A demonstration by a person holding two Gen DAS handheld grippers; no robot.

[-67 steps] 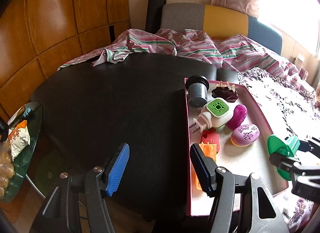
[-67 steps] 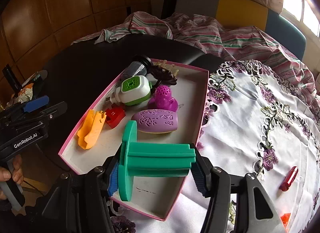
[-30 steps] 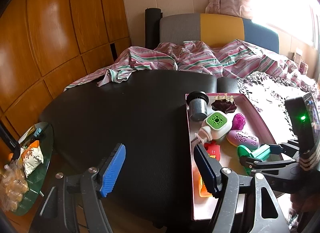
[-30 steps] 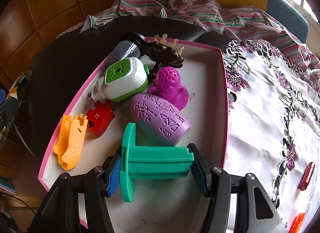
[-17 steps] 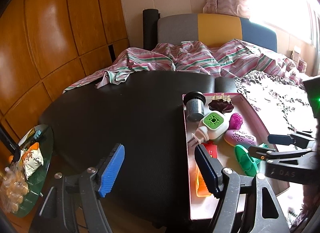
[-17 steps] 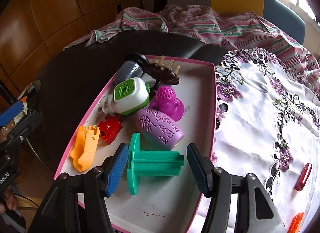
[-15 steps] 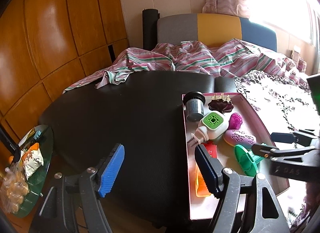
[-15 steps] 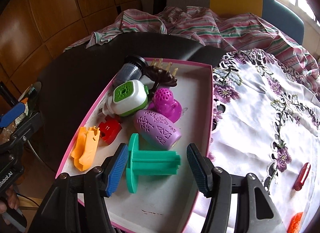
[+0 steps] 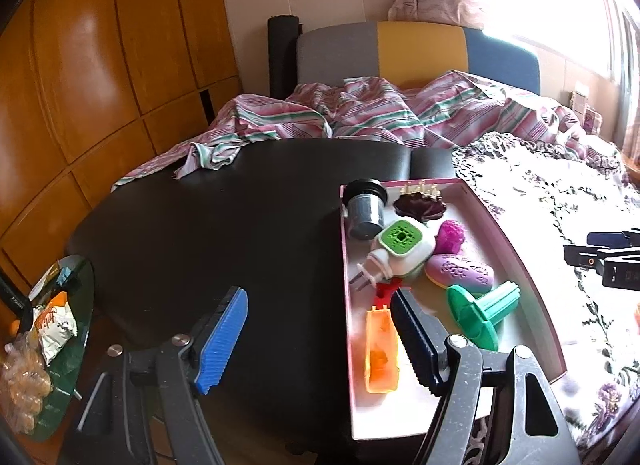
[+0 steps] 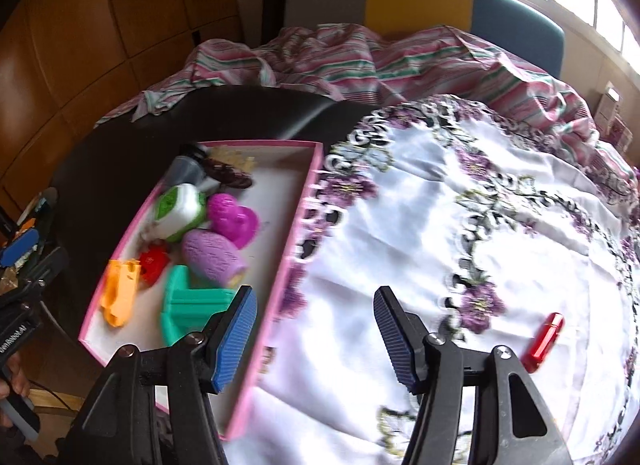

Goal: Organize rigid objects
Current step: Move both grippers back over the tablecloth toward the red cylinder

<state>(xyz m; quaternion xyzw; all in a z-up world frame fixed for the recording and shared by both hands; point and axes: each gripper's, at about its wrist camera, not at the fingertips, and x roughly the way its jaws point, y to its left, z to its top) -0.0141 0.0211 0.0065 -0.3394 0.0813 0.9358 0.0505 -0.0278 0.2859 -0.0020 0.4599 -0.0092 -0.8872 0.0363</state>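
A pink-rimmed tray (image 9: 516, 249) (image 10: 298, 221) holds several rigid objects. A green spool (image 9: 480, 311) (image 10: 188, 305) lies in it by a purple egg-shaped piece (image 9: 460, 271) (image 10: 212, 257), an orange clip (image 9: 380, 349) (image 10: 120, 293), a small red piece (image 10: 154, 259), a white-and-green plug-in device (image 9: 400, 245) (image 10: 180, 211), a magenta piece (image 10: 232, 219) and a dark cup (image 9: 364, 205). My left gripper (image 9: 320, 341) is open and empty over the tray's left edge. My right gripper (image 10: 316, 339) is open and empty over the floral cloth, right of the tray; it shows in the left wrist view (image 9: 604, 255). A red capsule (image 10: 544, 337) lies on the cloth.
The tray sits where a black tabletop (image 9: 208, 225) meets a white cloth with purple flowers (image 10: 460, 205). A striped pink blanket (image 9: 380, 105) and a sofa back lie behind. A small glass side table with snack bags (image 9: 44, 325) stands at the left.
My right gripper opened and let go of the green spool, which now lies in the tray. It then swung right, away from the tray, over the cloth. The left gripper barely moved.
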